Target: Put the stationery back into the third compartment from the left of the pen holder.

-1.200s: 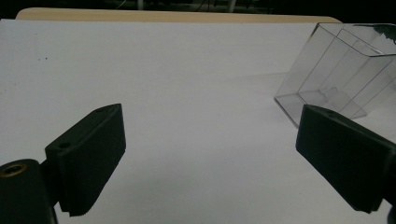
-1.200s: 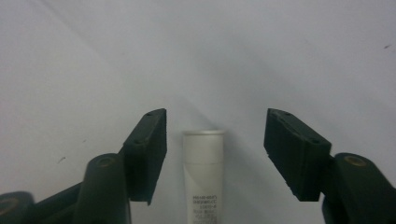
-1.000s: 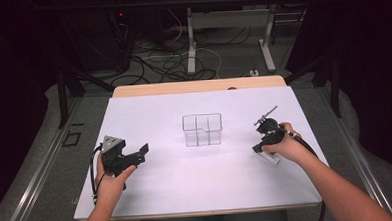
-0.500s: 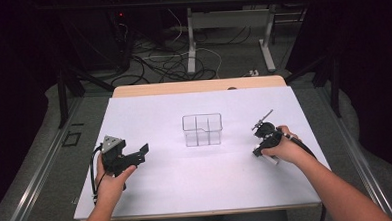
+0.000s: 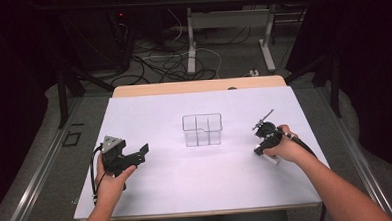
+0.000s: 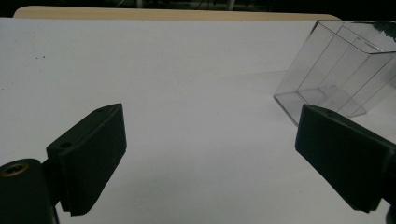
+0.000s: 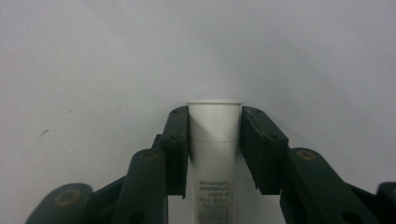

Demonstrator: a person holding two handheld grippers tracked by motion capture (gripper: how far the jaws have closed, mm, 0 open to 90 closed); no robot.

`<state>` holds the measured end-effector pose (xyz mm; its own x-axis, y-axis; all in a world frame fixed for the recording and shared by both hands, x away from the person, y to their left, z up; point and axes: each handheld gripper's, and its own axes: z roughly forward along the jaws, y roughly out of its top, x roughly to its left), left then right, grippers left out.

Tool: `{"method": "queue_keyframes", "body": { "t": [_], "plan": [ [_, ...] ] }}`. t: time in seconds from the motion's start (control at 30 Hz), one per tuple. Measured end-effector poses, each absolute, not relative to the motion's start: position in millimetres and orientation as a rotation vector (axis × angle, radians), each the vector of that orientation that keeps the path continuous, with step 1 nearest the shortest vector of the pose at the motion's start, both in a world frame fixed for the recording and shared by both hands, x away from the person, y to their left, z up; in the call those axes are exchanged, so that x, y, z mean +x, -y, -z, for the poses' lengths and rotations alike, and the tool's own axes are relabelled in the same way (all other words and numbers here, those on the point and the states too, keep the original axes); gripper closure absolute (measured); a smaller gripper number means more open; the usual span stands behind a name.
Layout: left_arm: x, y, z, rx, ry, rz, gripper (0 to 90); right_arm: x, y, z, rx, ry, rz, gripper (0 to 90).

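White tube point(image 7: 214, 140), a small plastic one with a printed label, lies on the table's white sheet point(image 5: 197, 185) at our right, between the jaws of our right gripper point(image 7: 214, 116). Those jaws have just been closing and now sit against both sides of the tube near its rimmed end, so we judge the grasp is being made. In the high view that gripper point(image 5: 265, 137) rests under our right hand, near the sheet's right edge. Our left gripper point(image 6: 210, 154) stands wide open and empty, low over bare sheet at our left.

Farther off, in the middle of the table, stands a clear plastic organizer point(image 5: 202, 130) divided into compartments, all seemingly empty. We judge the next move is to lift the tube clear, carry it left and forward, and lower it into a compartment without knocking the thin walls. Open sheet lies all the way between tube and organizer; the right edge is close behind the hand.
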<state>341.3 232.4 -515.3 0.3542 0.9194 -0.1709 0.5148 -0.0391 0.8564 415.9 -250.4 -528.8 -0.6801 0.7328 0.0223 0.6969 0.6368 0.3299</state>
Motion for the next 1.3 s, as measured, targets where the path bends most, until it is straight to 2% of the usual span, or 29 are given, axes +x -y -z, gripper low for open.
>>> {"method": "queue_keyframes", "body": {
  "t": [0.77, 1.3],
  "plan": [
    [341.2, -232.5, 515.3, 1.688, -1.291, -0.553, 8.8, 415.8, 248.9, 530.8, 1.204, -2.731, -0.516, 66.6],
    [340.7, -232.4, 515.0, 1.687, -1.289, -0.556, 8.8, 412.4, 252.0, 517.9, 1.195, -2.730, -0.545, 66.8]
  ]
}}
